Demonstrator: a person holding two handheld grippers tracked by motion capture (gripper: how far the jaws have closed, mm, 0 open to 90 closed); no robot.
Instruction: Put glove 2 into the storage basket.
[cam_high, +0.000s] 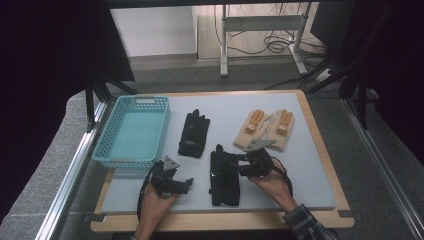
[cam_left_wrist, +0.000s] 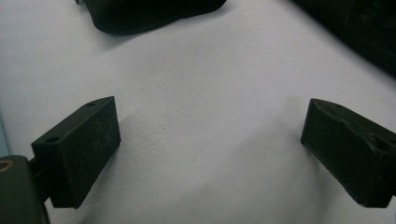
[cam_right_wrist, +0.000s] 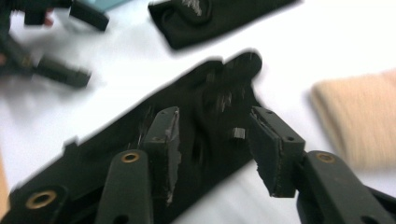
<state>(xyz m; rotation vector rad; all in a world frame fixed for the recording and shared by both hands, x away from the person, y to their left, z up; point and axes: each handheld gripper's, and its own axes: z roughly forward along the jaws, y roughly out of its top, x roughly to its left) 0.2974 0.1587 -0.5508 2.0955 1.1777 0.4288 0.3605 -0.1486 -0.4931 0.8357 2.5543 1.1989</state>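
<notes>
A black glove (cam_high: 224, 176) lies lengthwise on the grey mat (cam_high: 300, 170) near the front. My right gripper (cam_high: 223, 162) comes in from the right over its upper half. In the right gripper view the gripper (cam_right_wrist: 215, 121) stands open, the glove (cam_right_wrist: 140, 140) lying under and between the jaws with neither pad pressing on it. A second black glove (cam_high: 193, 133) lies farther back, and a pair of beige gloves (cam_high: 266, 129) rests at the back right. My left gripper (cam_high: 186, 184) is wide open (cam_left_wrist: 210, 112) over bare mat, left of the near glove.
A teal basket (cam_high: 114, 150) stands along the mat's left edge with nothing in it. The wooden table edge (cam_high: 220, 220) runs along the front. Bare mat (cam_left_wrist: 201, 163) lies below the left gripper. The other hand's gripper (cam_right_wrist: 51, 46) shows blurred in the right gripper view.
</notes>
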